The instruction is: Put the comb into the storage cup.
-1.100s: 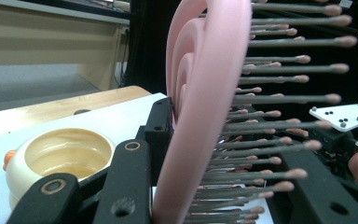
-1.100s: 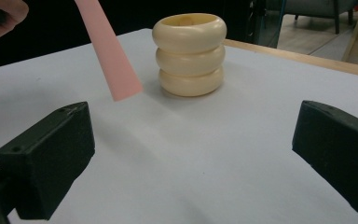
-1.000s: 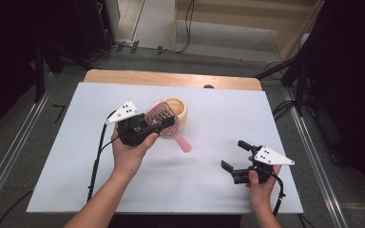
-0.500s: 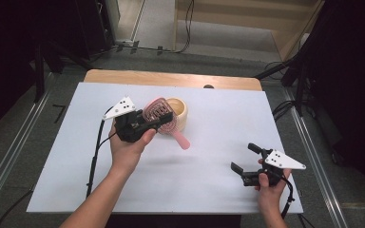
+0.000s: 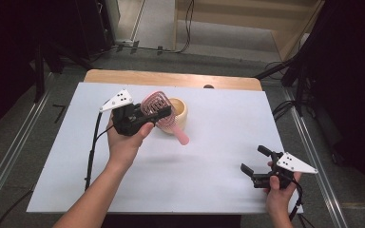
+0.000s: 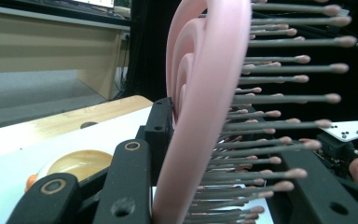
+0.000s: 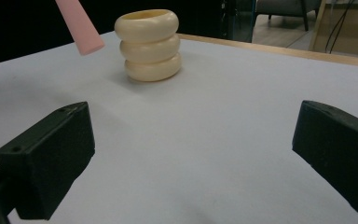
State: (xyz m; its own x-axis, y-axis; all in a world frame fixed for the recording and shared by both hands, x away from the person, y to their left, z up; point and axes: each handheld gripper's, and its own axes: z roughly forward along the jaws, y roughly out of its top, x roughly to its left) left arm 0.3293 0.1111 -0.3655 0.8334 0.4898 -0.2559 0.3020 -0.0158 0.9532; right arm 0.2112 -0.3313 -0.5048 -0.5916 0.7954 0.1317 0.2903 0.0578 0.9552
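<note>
My left gripper [image 5: 159, 114] is shut on the head of a pink hairbrush [image 5: 155, 103], held above the table just left of a cream ribbed cup [image 5: 179, 112]. The brush handle slants down toward the near right, in front of the cup. In the left gripper view the brush [image 6: 205, 107] stands on edge between the jaws of the left gripper [image 6: 223, 154], bristles pointing right, and the cup [image 6: 77, 163] lies low at the left. My right gripper [image 5: 253, 159] is open near the table's front right corner. The right gripper view has the right gripper [image 7: 191, 135] facing the cup [image 7: 151, 44] and the handle tip [image 7: 81, 28].
A white sheet [image 5: 218, 142] covers the table, with a wooden strip [image 5: 171, 78] along the far edge. Black cables trail from both grippers. Floor rails run along both sides of the table.
The left gripper has lifted the brush slightly up and toward the far left. The right gripper has drawn back to the right, toward the front corner.
</note>
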